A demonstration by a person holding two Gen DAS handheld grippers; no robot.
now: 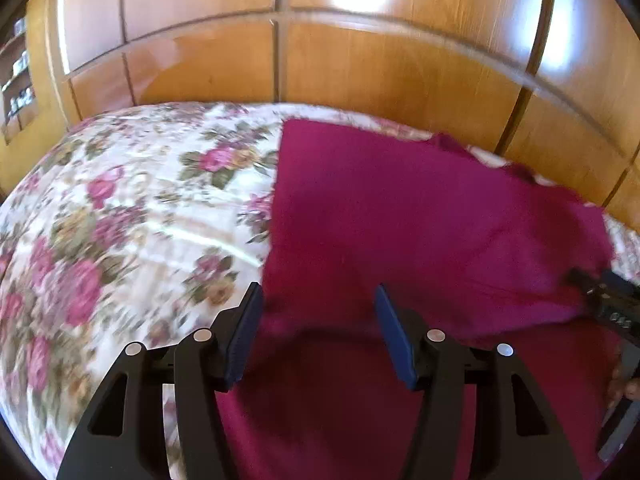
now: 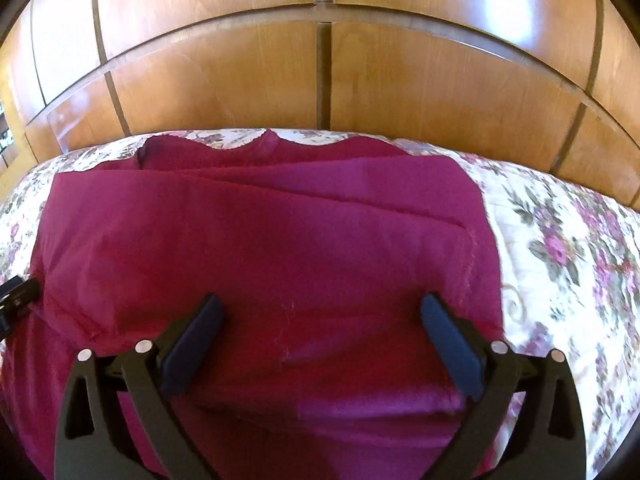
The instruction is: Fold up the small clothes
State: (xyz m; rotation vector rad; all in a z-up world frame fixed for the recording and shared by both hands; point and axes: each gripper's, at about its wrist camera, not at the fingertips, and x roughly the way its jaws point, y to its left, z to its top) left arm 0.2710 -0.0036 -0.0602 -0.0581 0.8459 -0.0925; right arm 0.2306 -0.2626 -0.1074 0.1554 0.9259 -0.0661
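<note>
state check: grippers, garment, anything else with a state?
left gripper: open, over the garment's left edge
right gripper: open, above the garment
magenta garment: partly folded, layered, lying on the bed
floral bedspread: spread under the garment

the left gripper (image 1: 318, 300) hangs with its fingers spread over the near edge of the magenta garment (image 1: 400, 220), which lies on the floral bedspread (image 1: 120, 220).

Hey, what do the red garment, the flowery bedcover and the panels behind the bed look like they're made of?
Red garment: soft woven or knit cloth, matte; it creases and lies in folded layers. Flowery bedcover: printed fabric, maybe quilted, with a slight sheen along its ridges. Panels: wood or wood veneer, glossy; grain shows and window light glares off them.
</note>
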